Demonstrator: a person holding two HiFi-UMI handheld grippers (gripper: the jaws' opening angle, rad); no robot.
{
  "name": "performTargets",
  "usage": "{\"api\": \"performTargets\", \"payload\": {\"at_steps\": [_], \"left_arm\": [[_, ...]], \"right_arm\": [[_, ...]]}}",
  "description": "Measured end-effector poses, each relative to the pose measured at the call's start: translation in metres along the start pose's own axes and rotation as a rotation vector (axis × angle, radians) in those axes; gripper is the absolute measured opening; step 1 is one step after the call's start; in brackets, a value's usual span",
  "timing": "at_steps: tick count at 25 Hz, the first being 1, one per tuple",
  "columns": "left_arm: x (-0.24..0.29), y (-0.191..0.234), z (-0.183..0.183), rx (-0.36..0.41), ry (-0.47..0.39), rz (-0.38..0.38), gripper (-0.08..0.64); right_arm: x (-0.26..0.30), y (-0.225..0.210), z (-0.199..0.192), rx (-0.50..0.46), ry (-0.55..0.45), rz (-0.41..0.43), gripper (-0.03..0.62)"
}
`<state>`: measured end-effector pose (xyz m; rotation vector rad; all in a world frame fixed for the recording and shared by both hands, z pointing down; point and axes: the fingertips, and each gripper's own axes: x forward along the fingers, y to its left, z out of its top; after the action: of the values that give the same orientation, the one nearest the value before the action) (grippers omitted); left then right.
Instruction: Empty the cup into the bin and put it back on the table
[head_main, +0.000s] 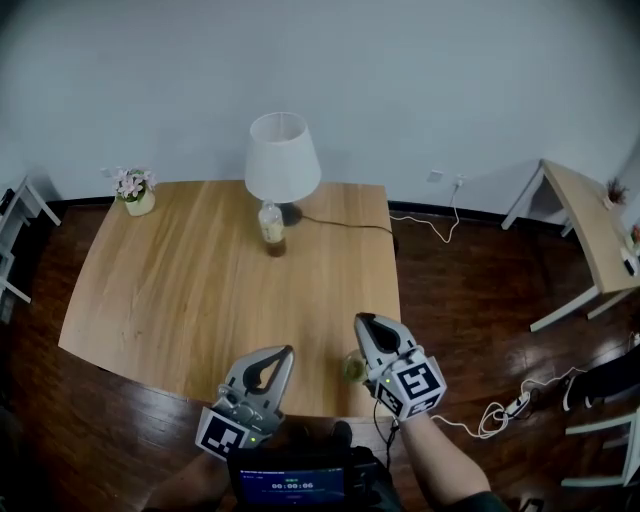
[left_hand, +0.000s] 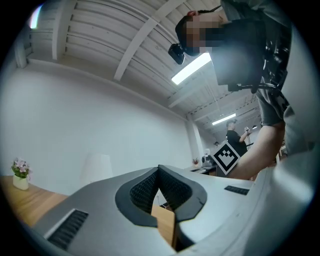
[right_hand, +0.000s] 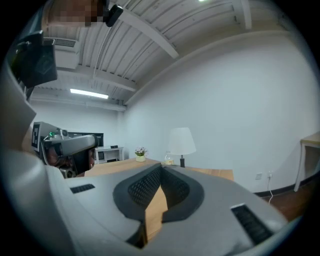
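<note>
- The cup is small, round and translucent with a green tint. It stands on the worktop close to the near edge; what it holds is too small to tell.
- The right hand-held gripper sits just to the cup's right. Its grey moulded jaws are pressed together with nothing between them, and its dark pads carry a fine mesh texture.
- The left hand-held gripper lies further left along the same edge, apart from the cup. Its jaws are likewise together and empty.
- The worktop is pale wood with a straight grain and rounded corners.
- A clear bottle with brownish liquid low in it stands near the far edge.
- Just behind the bottle is a lamp with a white tapered shade and a dark base.
- A small pale pot of pink flowers sits at the far left corner.
- The floor is dark, glossy wooden planks.
</note>
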<state>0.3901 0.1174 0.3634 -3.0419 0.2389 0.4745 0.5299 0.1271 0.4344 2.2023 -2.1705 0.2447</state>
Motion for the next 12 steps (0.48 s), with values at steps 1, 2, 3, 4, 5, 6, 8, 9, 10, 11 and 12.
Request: {"api": "performTargets", "payload": {"at_steps": [1,2,3,4,5,6,8,9,10,11,12], "left_arm": [[0.001,0.000,-0.006,-0.004,0.013,0.006,-0.011],[0.002,0.001,-0.011,-0.008,0.025,0.012,-0.011],[0.002,0.002,-0.017,-0.013,0.038,0.018,-0.011],[0.003,0.002,-0.022,-0.017,0.050,0.024,-0.011],[0.004,0.003,-0.028,-0.021,0.062,0.030,-0.011],[0.005,0.004,-0.033,-0.026,0.074,0.036,-0.011],[0.007,0.005,-0.044,-0.035,0.098,0.048,-0.011],[0.008,0.006,-0.050,-0.040,0.110,0.054,-0.011],[0.008,0.007,-0.055,-0.044,0.123,0.060,-0.011],[0.009,0.007,-0.061,-0.049,0.136,0.065,-0.011],[0.009,0.007,-0.066,-0.055,0.149,0.070,-0.011]], "right_arm": [[0.002,0.000,-0.004,0.000,0.006,0.011,-0.002],[0.004,-0.001,-0.008,0.001,0.015,0.019,-0.002],[0.006,-0.001,-0.014,0.005,0.024,0.026,-0.001],[0.006,-0.001,-0.021,0.009,0.032,0.035,0.000],[0.004,0.000,-0.028,0.010,0.039,0.046,0.000],[0.002,0.000,-0.034,0.006,0.045,0.054,0.000],[-0.002,0.000,-0.047,-0.007,0.057,0.066,0.000],[-0.002,0.000,-0.055,-0.014,0.064,0.072,0.007],[-0.002,0.001,-0.063,-0.019,0.076,0.080,0.058],[-0.002,0.001,-0.073,-0.020,0.093,0.089,0.093],[-0.003,0.002,-0.082,-0.021,0.114,0.099,0.128]]}}
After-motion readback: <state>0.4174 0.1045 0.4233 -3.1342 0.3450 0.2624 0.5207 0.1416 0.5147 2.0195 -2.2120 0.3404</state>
